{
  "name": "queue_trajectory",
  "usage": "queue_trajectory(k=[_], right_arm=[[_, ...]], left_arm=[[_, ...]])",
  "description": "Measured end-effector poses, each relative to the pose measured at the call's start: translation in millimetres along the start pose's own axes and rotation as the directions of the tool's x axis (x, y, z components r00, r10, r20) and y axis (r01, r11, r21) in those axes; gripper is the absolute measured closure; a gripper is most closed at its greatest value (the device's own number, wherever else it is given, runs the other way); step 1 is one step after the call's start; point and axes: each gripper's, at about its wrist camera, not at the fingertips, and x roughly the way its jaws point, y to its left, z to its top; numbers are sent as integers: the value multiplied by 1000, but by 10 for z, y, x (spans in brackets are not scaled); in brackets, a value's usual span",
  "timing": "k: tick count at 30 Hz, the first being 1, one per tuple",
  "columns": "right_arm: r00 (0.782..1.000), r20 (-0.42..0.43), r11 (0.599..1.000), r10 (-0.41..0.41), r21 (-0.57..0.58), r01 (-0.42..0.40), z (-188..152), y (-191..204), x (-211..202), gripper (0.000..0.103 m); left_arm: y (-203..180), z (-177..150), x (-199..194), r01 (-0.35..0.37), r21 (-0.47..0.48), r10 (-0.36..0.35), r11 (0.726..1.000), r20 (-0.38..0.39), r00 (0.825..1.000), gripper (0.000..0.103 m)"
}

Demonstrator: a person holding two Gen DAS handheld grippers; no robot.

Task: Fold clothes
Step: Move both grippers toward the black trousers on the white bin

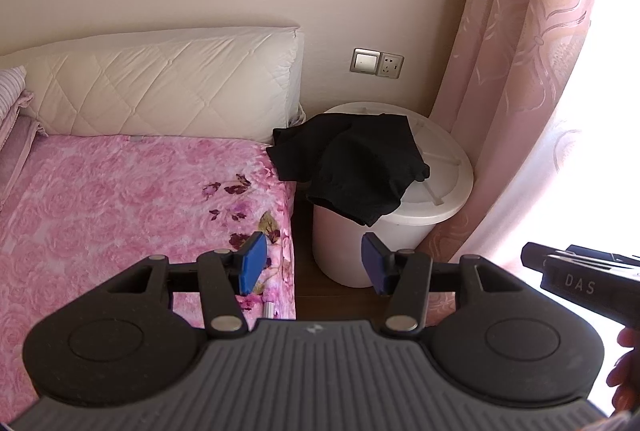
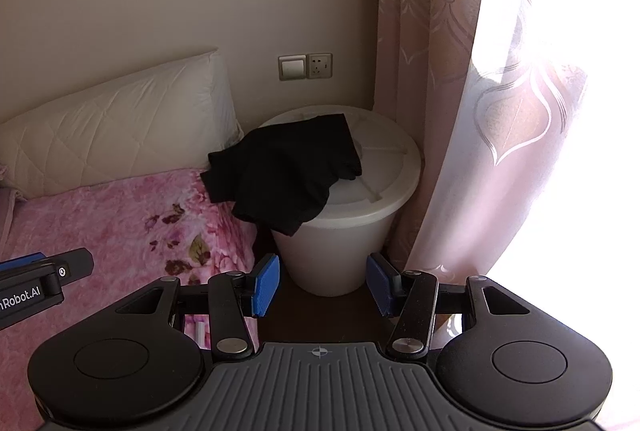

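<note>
A crumpled black garment (image 1: 352, 165) (image 2: 284, 171) lies draped over the lid of a white bucket (image 1: 436, 199) (image 2: 372, 199), one corner resting on the bed's edge. My left gripper (image 1: 314, 263) hovers open and empty well short of it, over the gap between bed and bucket. My right gripper (image 2: 323, 285) is open too, nothing between its blue pads (image 2: 266, 285), aimed at the bucket's base. The right gripper's body (image 1: 576, 279) shows at the right edge of the left wrist view. The left gripper's body (image 2: 36, 287) shows at the left edge of the right wrist view.
The bed with a pink floral cover (image 1: 120, 199) (image 2: 120, 223) fills the left. A white quilted pillow (image 1: 160, 83) (image 2: 120, 127) leans on the wall. A pink curtain (image 1: 520, 71) (image 2: 440, 71) hangs right of the bucket. A switch and socket (image 1: 376, 63) sit on the wall.
</note>
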Motion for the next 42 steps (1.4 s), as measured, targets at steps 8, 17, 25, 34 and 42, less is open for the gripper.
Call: queue_trajectory(k=[8, 17, 25, 34, 42], right_arm=[[999, 41, 1000, 15, 15, -16, -1, -43, 20, 51], [1000, 21, 1000, -12, 20, 12, 36, -86, 98, 51], [1000, 2, 1000, -18, 19, 18, 91, -55, 212, 51], [1000, -4, 1000, 1, -12, -1, 233, 83, 372, 51], [1000, -13, 1000, 6, -21, -6, 401, 110, 632, 51]], left_arm=[[68, 88, 70, 15, 7, -15, 1000, 4, 1000, 54], [85, 166, 214, 41, 15, -41, 999, -28, 999, 54], [182, 201, 306, 59, 17, -58, 998, -58, 997, 54], [276, 279, 420, 39, -6, -39, 999, -66, 997, 54], [260, 394, 617, 26, -21, -27, 999, -65, 997, 55]])
